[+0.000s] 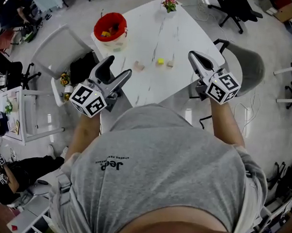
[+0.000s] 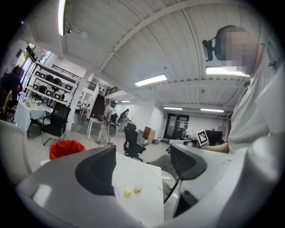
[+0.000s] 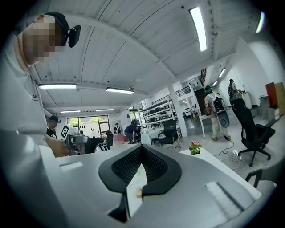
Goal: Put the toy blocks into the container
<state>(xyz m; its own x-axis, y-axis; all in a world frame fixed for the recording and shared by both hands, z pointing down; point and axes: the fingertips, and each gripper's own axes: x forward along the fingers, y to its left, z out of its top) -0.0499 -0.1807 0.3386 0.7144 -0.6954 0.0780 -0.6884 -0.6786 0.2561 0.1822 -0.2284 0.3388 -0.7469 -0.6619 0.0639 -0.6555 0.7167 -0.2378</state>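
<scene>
Seemingly poised at the counter's (image 1: 183, 38) six o'clock edge for the toy blocks (image 1: 160, 61), the left gripper's (image 1: 118, 66) fingers are released, the right gripper's (image 1: 193, 55) clenched empty.

Grey shirt (image 1: 158, 157): print "Jeep", seen upside down; smaller line beside it illegible.

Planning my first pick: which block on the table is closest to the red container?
The pale pink block, leftmost of the three; the yellow block and the tan block lie farther right.

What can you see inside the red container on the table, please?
A few yellow and orange pieces lie inside the red container; its wall hides part of the bottom.
</scene>
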